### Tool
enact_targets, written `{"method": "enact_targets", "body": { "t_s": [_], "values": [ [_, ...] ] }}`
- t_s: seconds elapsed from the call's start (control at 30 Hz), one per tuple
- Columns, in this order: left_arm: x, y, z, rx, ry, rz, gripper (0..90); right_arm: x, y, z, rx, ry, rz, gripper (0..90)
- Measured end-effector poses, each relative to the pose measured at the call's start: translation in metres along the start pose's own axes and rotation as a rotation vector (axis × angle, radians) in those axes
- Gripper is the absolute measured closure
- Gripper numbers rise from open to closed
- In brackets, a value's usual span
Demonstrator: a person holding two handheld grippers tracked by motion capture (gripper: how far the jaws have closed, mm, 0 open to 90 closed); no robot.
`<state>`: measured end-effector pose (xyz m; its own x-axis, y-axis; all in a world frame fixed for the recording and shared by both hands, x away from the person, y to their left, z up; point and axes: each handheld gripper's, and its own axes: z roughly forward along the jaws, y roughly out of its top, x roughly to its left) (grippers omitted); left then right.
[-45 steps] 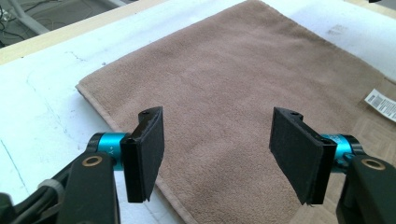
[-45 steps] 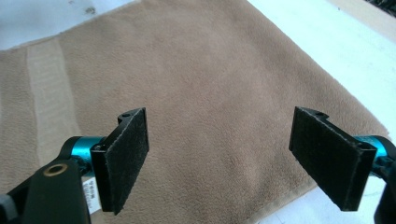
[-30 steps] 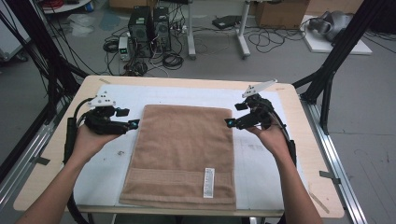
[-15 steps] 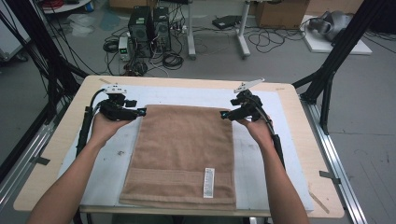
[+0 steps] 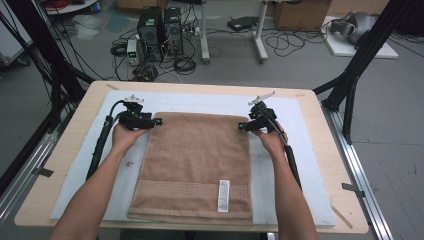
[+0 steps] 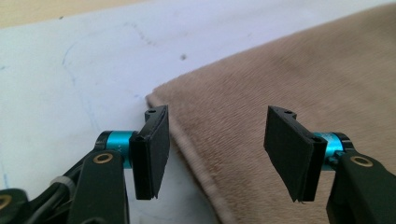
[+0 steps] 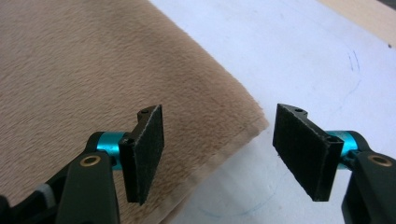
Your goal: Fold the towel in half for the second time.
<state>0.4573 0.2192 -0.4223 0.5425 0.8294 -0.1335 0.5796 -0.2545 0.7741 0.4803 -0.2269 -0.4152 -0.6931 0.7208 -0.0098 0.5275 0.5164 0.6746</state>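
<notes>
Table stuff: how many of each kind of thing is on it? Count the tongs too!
Brown towel: 1
White label on the towel: 1
White mat under the towel: 1
Tongs: 2, the left tongs and the right tongs, both open at the towel's far corners
Total: 5

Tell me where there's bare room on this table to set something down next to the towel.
The widest bare strip of white mat lies between the towel and the table's right edge, beyond the right forearm. A narrower strip runs between the towel's far edge and the mat's far edge. It is crowded at the towel's far corners, where the left gripper and right gripper sit, fingers open.
</notes>
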Motion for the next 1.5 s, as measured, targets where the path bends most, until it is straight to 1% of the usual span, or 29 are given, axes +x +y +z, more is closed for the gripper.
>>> {"method": "enact_targets", "body": {
  "t_s": [0.03, 0.1, 0.13, 0.17, 0.2, 0.23, 0.27, 0.33, 0.37, 0.4, 0.43, 0.47, 0.5, 0.53, 0.57, 0.6, 0.7, 0.77, 0.8, 0.87, 0.93, 1.03, 1.07, 1.2, 1.27, 1.33, 1.37, 1.4, 1.5],
  "values": [
    [0.001, -0.002, 0.003, 0.012, 0.011, -0.013, 40.8, -0.002, -0.002, 0.002, 0.008, 0.003, 0.024, 33.1],
    [0.003, -0.005, 0.007, 0.022, 0.024, -0.029, 40.6, -0.005, -0.006, 0.007, 0.046, 0.003, 0.042, 32.8],
    [0.004, -0.008, 0.008, 0.035, 0.022, -0.023, 40.8, -0.006, -0.008, 0.009, 0.061, 0.004, 0.054, 32.9],
    [0.004, -0.01, 0.011, 0.048, 0.009, -0.025, 41.0, -0.007, -0.01, 0.01, 0.067, 0.017, 0.071, 33.3],
    [0.004, -0.013, 0.014, 0.075, 0.002, -0.021, 41.2, -0.008, -0.011, 0.011, 0.065, 0.028, 0.085, 34.4],
    [0.003, -0.015, 0.014, 0.061, 0.009, -0.008, 41.1, -0.008, -0.012, 0.013, 0.061, 0.038, 0.096, 36.8],
    [0.003, -0.017, 0.013, 0.05, 0.014, -0.005, 43.7, -0.008, -0.013, 0.014, 0.064, 0.053, 0.105, 38.0],
    [0.003, -0.018, 0.012, 0.047, 0.017, -0.009, 47.7, -0.007, -0.013, 0.015, 0.062, 0.048, 0.113, 41.7],
    [0.003, -0.017, 0.012, 0.05, 0.002, -0.011, 52.8, -0.007, -0.012, 0.015, 0.061, 0.054, 0.111, 48.2],
    [0.003, -0.017, 0.012, 0.05, -0.003, -0.019, 58.0, -0.006, -0.011, 0.014, 0.068, 0.076, 0.113, 57.2],
    [0.002, -0.017, 0.012, 0.053, -0.01, -0.022, 62.3, -0.004, -0.01, 0.015, 0.067, 0.096, 0.106, 62.4],
    [0.002, -0.017, 0.012, 0.057, -0.024, -0.026, 68.0, -0.002, -0.009, 0.015, 0.067, 0.11, 0.1, 70.2],
    [0.003, -0.017, 0.012, 0.058, -0.038, -0.034, 72.1, -0.002, -0.009, 0.016, 0.067, 0.154, 0.106, 77.5],
    [0.003, -0.017, 0.012, 0.059, -0.046, -0.039, 75.6, -0.002, -0.009, 0.016, 0.065, 0.185, 0.127, 78.6],
    [0.003, -0.017, 0.012, 0.06, -0.051, -0.041, 77.9, -0.002, -0.009, 0.016, 0.066, 0.21, 0.136, 79.6],
    [0.003, -0.017, 0.011, 0.06, -0.054, -0.041, 80.8, -0.002, -0.009, 0.017, 0.067, 0.233, 0.133, 80.4],
    [0.003, -0.014, 0.007, 0.05, -0.06, -0.037, 84.5, -0.001, -0.005, 0.012, 0.069, 0.224, 0.109, 81.5],
    [0.003, -0.013, 0.002, 0.04, -0.064, -0.018, 84.9, -0.002, -0.002, 0.004, 0.035, 0.206, 0.109, 81.6],
    [0.004, -0.012, 0.0, 0.033, -0.068, -0.014, 85.1, -0.003, 0.0, -0.001, 0.017, 0.202, 0.118, 81.6],
    [0.005, -0.009, -0.007, 0.008, -0.077, -0.018, 85.2, -0.004, 0.004, -0.011, -0.018, 0.208, 0.102, 81.6],
    [0.005, -0.007, -0.013, -0.02, -0.087, -0.025, 85.2, -0.002, 0.007, -0.019, -0.033, 0.203, 0.078, 81.5],
    [0.003, -0.003, -0.025, -0.051, -0.105, -0.014, 85.2, -0.001, 0.009, -0.032, -0.072, 0.226, 0.078, 81.5],
    [0.003, -0.002, -0.029, -0.059, -0.113, -0.007, 85.2, 0.0, 0.009, -0.036, -0.075, 0.231, 0.073, 81.5],
    [-0.002, 0.001, -0.045, -0.095, -0.132, 0.025, 85.2, 0.006, 0.013, -0.052, -0.088, 0.237, 0.026, 81.5],
    [-0.004, -0.001, -0.054, -0.113, -0.139, 0.042, 85.2, 0.01, 0.014, -0.062, -0.108, 0.261, 0.016, 81.5],
    [-0.005, -0.005, -0.061, -0.125, -0.153, 0.036, 85.2, 0.014, 0.015, -0.071, -0.108, 0.282, 0.001, 81.5],
    [-0.007, -0.006, -0.064, -0.12, -0.159, 0.044, 85.2, 0.017, 0.014, -0.075, -0.107, 0.293, -0.002, 81.5],
    [-0.009, -0.008, -0.067, -0.131, -0.159, 0.051, 85.3, 0.019, 0.014, -0.079, -0.106, 0.301, -0.007, 81.5],
    [-0.014, -0.015, -0.077, -0.136, -0.164, 0.064, 85.3, 0.03, 0.013, -0.088, -0.078, 0.316, -0.032, 81.5]
  ]
}}
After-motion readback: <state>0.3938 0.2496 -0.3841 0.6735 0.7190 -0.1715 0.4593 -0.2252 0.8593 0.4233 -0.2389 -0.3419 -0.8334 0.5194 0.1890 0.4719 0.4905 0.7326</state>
